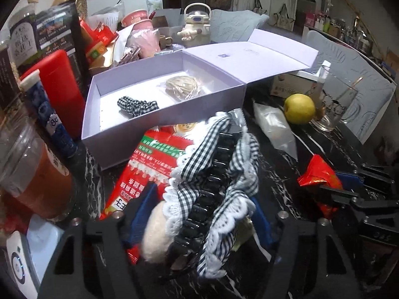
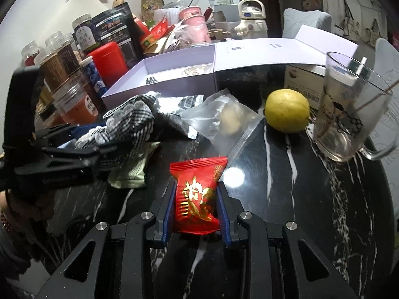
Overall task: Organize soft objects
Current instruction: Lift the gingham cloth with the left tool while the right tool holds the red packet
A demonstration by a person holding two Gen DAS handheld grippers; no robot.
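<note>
— Two grippers; what does each hold?
— The left gripper (image 1: 199, 214) is clamped on a gingham lace hair clip (image 1: 214, 182) near the open lilac box (image 1: 119, 134). The right gripper (image 2: 195, 209) pinches a red packet (image 2: 197, 196) above the table (image 2: 286, 199).

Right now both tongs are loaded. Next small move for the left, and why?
Probably carry the left tongs forward over the open lavender box and release there. They grip a gingham hair clip with lace trim, and a matching gingham scrunchie already lies inside. The right tongs only hold a red snack packet.
</note>
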